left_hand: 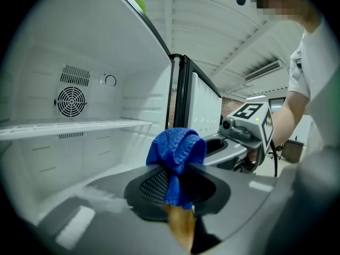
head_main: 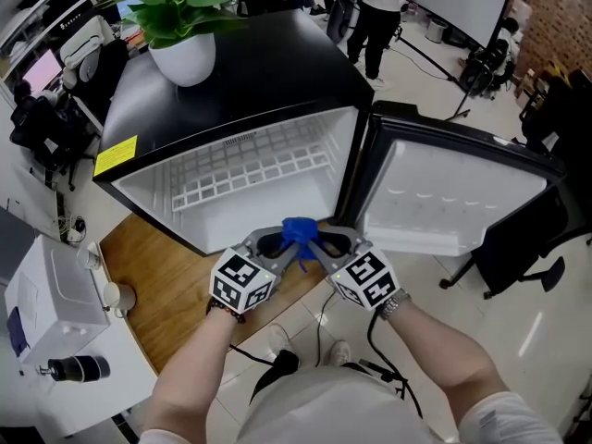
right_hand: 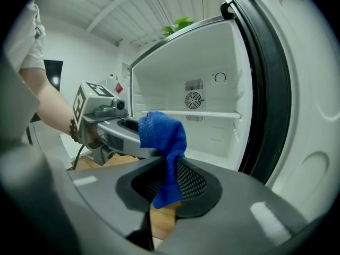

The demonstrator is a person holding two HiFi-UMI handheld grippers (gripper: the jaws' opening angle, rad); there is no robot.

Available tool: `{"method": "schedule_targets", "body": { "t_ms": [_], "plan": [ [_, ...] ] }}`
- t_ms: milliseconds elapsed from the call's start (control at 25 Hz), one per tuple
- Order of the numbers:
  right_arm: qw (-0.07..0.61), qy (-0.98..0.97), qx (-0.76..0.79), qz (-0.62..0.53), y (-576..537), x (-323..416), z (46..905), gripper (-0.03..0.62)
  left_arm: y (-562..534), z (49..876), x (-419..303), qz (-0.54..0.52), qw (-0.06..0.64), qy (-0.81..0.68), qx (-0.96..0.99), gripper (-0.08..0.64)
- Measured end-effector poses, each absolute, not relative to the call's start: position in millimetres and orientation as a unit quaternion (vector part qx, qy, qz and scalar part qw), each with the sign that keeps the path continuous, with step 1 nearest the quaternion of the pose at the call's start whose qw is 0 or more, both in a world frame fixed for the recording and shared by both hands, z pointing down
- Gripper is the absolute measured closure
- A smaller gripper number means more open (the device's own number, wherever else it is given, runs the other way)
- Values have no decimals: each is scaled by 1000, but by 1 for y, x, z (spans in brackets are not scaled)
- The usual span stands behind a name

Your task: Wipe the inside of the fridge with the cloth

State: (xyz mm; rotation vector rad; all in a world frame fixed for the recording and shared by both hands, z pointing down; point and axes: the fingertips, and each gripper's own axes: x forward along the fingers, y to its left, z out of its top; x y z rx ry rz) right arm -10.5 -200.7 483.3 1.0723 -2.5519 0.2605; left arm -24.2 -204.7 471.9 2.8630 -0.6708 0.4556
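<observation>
A blue cloth (head_main: 298, 231) is bunched between my two grippers just in front of the open mini fridge (head_main: 305, 54), which is black outside and white inside. My left gripper (head_main: 282, 241) is shut on the cloth (left_hand: 176, 150), which bulges above its jaws. From the other side my right gripper (head_main: 319, 241) also pinches the cloth (right_hand: 162, 134), with a tail hanging down through its jaws. In the left gripper view the left gripper (left_hand: 178, 166) faces the fridge interior, with the right gripper beside it. In the right gripper view the right gripper (right_hand: 169, 166) points at the shelf (right_hand: 191, 113).
The fridge door (head_main: 453, 192) stands wide open to the right. A white wire shelf (head_main: 250, 169) crosses the interior. A potted plant (head_main: 180, 26) sits on top of the fridge. Wooden board (head_main: 157, 276) lies under it, a white table (head_main: 46, 340) at left, a black chair (head_main: 527, 248) at right.
</observation>
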Motion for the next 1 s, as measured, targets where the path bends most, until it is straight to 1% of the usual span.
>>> {"method": "schedule_targets", "body": {
  "t_ms": [400,520,600,1000],
  "plan": [
    [178,-883,425,85,-207,10,473,528,-255,489,-24,162,68,-323,930,492],
    [173,-884,428,81,-206,12,467,553,-276,498,-23,166,76,-352,918,492],
    [172,-885,425,80,-204,11,465,591,-289,505,-20,167,82,-364,913,492],
    [157,-888,426,77,-205,17,451,591,-365,533,-14,178,90,-436,878,492]
  ]
}}
